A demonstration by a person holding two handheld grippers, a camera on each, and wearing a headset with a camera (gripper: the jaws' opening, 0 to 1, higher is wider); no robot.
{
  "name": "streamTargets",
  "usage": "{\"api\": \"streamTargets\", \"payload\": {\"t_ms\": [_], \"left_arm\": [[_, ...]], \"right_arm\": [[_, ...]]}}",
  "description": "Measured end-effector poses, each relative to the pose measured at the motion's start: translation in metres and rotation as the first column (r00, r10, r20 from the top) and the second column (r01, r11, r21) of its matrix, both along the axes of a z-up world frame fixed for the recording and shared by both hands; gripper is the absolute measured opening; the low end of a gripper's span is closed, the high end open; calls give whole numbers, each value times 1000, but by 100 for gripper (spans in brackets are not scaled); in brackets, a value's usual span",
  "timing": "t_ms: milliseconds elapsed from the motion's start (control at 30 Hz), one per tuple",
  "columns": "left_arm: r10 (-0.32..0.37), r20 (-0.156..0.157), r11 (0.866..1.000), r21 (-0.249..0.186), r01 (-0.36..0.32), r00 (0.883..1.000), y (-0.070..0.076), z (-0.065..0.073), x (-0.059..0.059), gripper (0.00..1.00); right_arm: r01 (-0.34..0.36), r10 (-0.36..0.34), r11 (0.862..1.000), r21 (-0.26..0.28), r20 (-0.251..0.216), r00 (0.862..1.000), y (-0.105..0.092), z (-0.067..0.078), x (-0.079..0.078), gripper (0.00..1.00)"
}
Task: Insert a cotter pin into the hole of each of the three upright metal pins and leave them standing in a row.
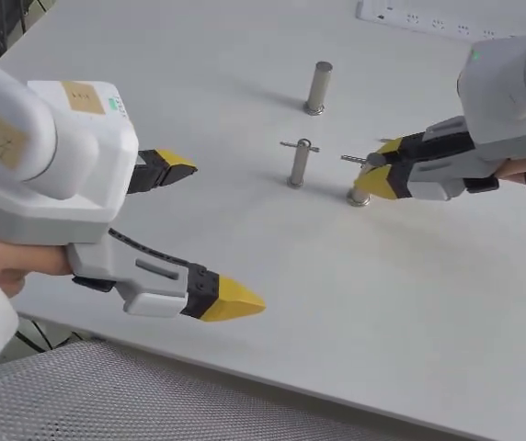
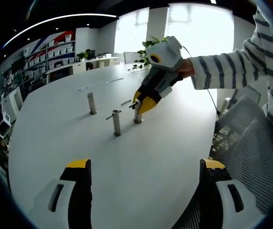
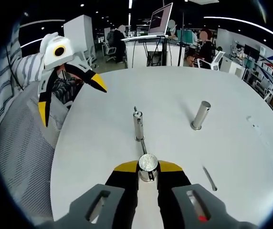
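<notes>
One of three done: a fitted cotter (image 1: 298, 144) sits through the middle pin (image 1: 300, 170). Right gripper (image 1: 373, 170), jaws clenched on a cotter pin (image 1: 353, 160), works at the near pin (image 1: 360, 197), 4 o'clock of middle. Far pin (image 1: 318, 87), 12 o'clock, bare. Left gripper (image 1: 222, 234) released, idle over the desk (image 1: 410, 303).

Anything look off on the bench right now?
Nothing tipped or damaged: all three metal pins stand upright. One cotter pin lies loose on the table beside the right gripper, whose fingers clasp the nearest pin.
</notes>
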State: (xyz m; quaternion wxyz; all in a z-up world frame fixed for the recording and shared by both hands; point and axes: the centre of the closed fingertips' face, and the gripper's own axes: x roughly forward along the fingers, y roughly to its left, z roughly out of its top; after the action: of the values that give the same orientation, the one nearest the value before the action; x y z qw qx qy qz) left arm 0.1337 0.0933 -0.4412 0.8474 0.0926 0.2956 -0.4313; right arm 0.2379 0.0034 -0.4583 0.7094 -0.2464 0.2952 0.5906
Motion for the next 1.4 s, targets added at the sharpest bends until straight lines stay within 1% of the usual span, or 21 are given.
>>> {"api": "streamTargets", "payload": {"t_ms": [133,200,267,333,433,500,533,600,667,733,867,933,1000,1033,1100,1167,1367,1400], "left_arm": [[0,-2,1000,2,0,1000,0,0,-1,92],[1,-11,1000,4,-1,1000,0,-3,-2,91],[-9,-14,1000,10,9,1000,-1,-5,-4,91],[-15,-20,1000,5,15,1000,-5,-5,-7,91],[-20,-16,1000,-1,20,1000,-9,-3,-9,89],[-14,-15,1000,-9,14,1000,-10,-1,-9,89],[-9,-13,1000,-14,9,1000,-10,0,-9,89],[-5,-10,1000,-15,5,1000,-10,1,-8,89],[1,-4,1000,-17,-1,1000,-10,4,-7,89],[5,0,1000,-19,-5,1000,-9,6,-6,89],[13,12,1000,-28,-12,1000,-8,12,-3,89],[22,18,999,-41,-21,1000,-8,17,-1,89],[34,25,998,-59,-33,999,-8,21,2,89],[42,29,997,-69,-40,999,-7,24,3,89],[49,32,996,-80,-46,998,-7,28,5,89],[54,37,995,-87,-50,998,-7,31,6,89],[59,44,993,-101,-54,997,-12,37,6,89],[60,44,993,-104,-55,997,-12,37,7,89]], "right_arm": [[-4,4,1000,0,1,1000,0,0,1,9],[4,-4,1000,-4,9,1000,0,0,1,9],[13,-13,1000,-3,10,1000,0,0,2,9],[18,-18,1000,1,9,1000,0,0,2,9],[9,-9,1000,-3,33,999,0,-1,4,10],[19,-19,1000,2,36,999,0,1,5,13],[26,-27,1000,16,36,999,0,4,7,15],[32,-33,999,20,39,999,-1,8,8,22],[57,-59,998,30,45,997,-2,15,11,30],[59,-60,998,36,47,997,-5,20,9,35],[64,-66,997,53,45,997,-8,31,-6,40],[66,-69,996,66,44,997,-10,38,-15,44],[90,-96,992,94,62,993,-11,46,-16,49],[104,-111,989,105,65,992,-13,48,-19,52],[126,-135,985,120,66,989,-16,52,-20,61],[144,-154,981,132,68,986,-18,56,-24,66],[187,-196,970,153,45,980,-24,62,-33,67],[208,-216,966,156,41,975,-25,61,-35,68]]}}
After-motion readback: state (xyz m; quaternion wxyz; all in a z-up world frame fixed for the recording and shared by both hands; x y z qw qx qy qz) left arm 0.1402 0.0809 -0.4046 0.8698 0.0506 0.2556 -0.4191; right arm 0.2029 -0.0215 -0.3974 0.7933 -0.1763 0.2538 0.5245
